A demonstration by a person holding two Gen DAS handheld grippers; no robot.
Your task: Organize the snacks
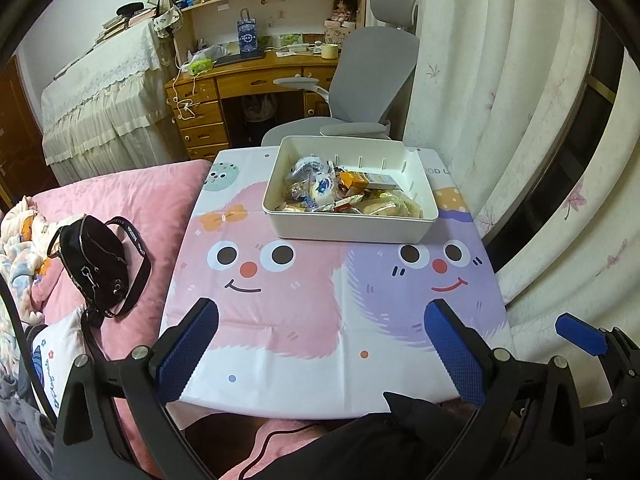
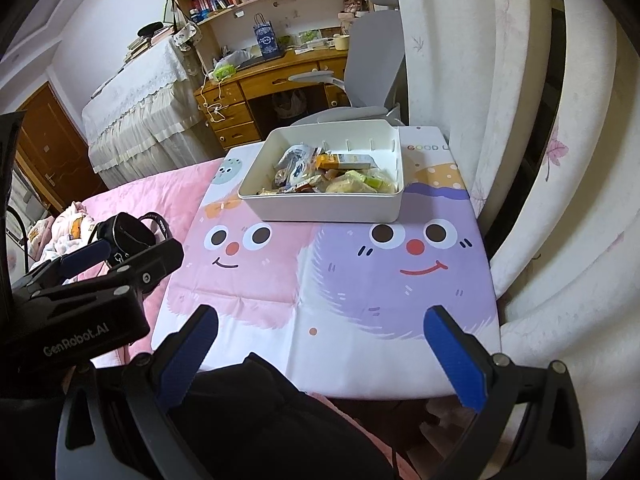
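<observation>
A white plastic bin (image 1: 352, 230) (image 2: 320, 208) stands at the far side of a small table covered with a cartoon-face cloth (image 1: 300, 300) (image 2: 340, 280). Several wrapped snacks (image 1: 352, 194) (image 2: 332, 176) lie piled inside it, among them an orange box (image 1: 362, 179). My left gripper (image 1: 320, 312) hovers open over the near half of the cloth with nothing between its blue pads. My right gripper (image 2: 320, 320) is open too, empty, over the near edge of the table. One blue fingertip (image 1: 580, 334) of the right gripper shows at the lower right of the left wrist view.
A pink bed (image 1: 152, 200) lies left of the table with a black handbag (image 1: 96, 260) (image 2: 128, 232) on it. A grey office chair (image 1: 372, 80) and a wooden desk (image 1: 248, 76) stand behind. White curtains (image 1: 520, 120) hang along the right. Dark clothing (image 2: 260, 420) sits below the table's near edge.
</observation>
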